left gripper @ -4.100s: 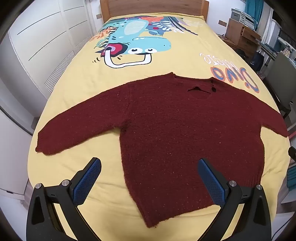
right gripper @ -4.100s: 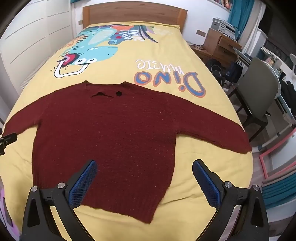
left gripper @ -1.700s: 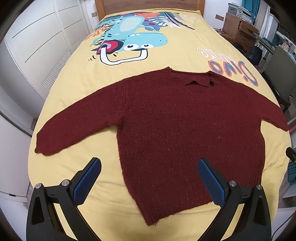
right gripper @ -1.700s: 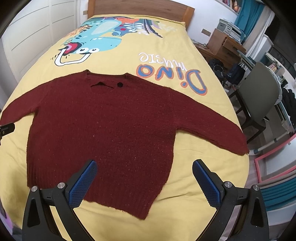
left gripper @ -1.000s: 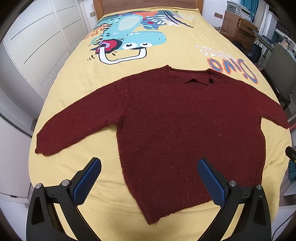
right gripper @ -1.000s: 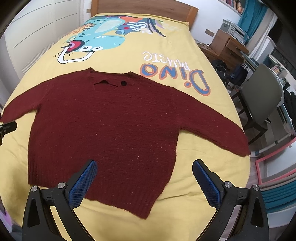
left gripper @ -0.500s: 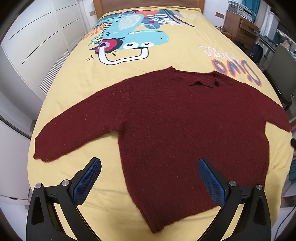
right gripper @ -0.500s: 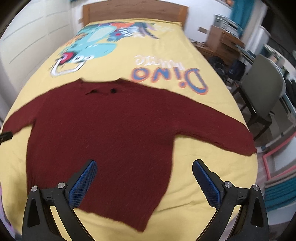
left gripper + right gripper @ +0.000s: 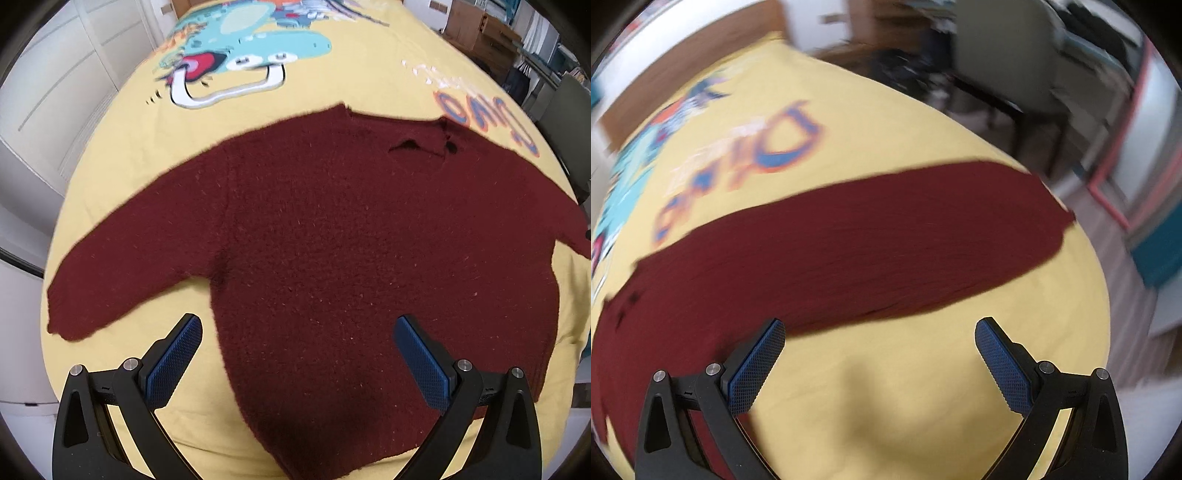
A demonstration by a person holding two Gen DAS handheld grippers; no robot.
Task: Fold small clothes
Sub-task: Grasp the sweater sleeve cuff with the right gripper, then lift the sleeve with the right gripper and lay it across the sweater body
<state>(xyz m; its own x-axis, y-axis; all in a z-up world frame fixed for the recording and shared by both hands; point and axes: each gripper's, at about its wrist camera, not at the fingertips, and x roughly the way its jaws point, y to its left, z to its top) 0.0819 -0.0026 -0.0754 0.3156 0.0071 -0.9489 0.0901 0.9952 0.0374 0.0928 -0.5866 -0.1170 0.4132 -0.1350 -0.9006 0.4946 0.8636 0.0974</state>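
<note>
A dark red knitted sweater (image 9: 351, 251) lies flat, face up, on a yellow dinosaur bedspread (image 9: 332, 74), sleeves spread to both sides. My left gripper (image 9: 297, 354) is open and empty, above the sweater's lower left body near the hem. In the blurred right wrist view the sweater's right sleeve (image 9: 886, 240) stretches across the bed toward its cuff at the right. My right gripper (image 9: 879, 350) is open and empty, above bare bedspread (image 9: 886, 387) just below that sleeve.
White wardrobe doors (image 9: 55, 92) stand left of the bed. A grey chair (image 9: 997, 48), wooden furniture (image 9: 480, 29) and a pink-framed object (image 9: 1115, 155) are to the right. The bed's near edge lies just under both grippers.
The right gripper has swung fast to the right and come down toward the right sleeve. The left gripper has moved in closer over the sweater's body.
</note>
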